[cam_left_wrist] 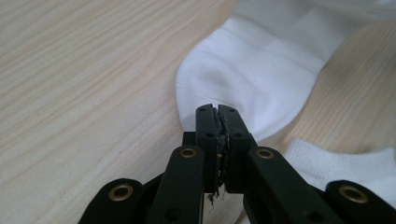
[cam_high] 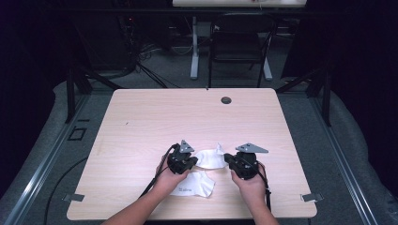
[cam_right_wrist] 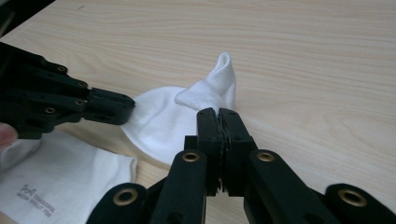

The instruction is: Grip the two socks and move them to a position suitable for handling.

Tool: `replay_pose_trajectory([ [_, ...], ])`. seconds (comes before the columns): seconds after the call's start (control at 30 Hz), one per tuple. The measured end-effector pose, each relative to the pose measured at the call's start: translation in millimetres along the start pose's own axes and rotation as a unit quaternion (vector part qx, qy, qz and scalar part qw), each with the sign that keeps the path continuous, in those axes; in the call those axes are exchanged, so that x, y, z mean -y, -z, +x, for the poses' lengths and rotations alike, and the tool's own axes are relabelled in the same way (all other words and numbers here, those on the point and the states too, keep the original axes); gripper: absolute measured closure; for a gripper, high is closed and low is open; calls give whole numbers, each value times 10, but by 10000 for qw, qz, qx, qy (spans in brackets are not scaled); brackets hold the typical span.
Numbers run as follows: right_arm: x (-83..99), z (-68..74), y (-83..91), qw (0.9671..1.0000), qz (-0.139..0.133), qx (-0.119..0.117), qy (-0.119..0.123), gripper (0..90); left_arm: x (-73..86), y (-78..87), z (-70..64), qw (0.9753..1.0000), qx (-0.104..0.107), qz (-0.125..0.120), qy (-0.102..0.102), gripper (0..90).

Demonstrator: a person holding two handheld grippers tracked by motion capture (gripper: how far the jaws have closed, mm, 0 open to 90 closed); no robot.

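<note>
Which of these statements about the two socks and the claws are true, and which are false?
1. Two white socks lie on the table. True: far sock, near sock.
2. The left claw is wide open. False: its jaws are shut at the far sock's edge.
3. The near sock carries grey print. True.
4. The right claw holds the near sock. False: it is shut at the far sock.
5. The table is black. False: it is light wood.

Grey print on the lower white sock (cam_right_wrist: 35, 199) too small to read and cut by the frame edge; left gripper (cam_left_wrist: 218, 112) jaw tips hide the pinched edge of the upper white sock (cam_left_wrist: 261, 70)
</note>
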State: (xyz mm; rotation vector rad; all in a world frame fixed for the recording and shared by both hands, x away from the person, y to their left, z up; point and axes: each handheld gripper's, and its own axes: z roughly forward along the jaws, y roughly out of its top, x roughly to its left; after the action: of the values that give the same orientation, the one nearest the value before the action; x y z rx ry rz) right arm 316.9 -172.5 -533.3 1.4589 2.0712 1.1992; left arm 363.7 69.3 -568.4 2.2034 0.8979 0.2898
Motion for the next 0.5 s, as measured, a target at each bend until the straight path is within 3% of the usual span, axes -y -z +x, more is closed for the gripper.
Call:
replay_pose_trajectory([
  [0.17,66,-144,15,9997,94,100,-212,883,17,16,41,10000,-43,88,-9,870],
  [0.5,245,-259,-103,9979,416,252,-421,882,58,-8,104,9998,-84,148,78,869],
])
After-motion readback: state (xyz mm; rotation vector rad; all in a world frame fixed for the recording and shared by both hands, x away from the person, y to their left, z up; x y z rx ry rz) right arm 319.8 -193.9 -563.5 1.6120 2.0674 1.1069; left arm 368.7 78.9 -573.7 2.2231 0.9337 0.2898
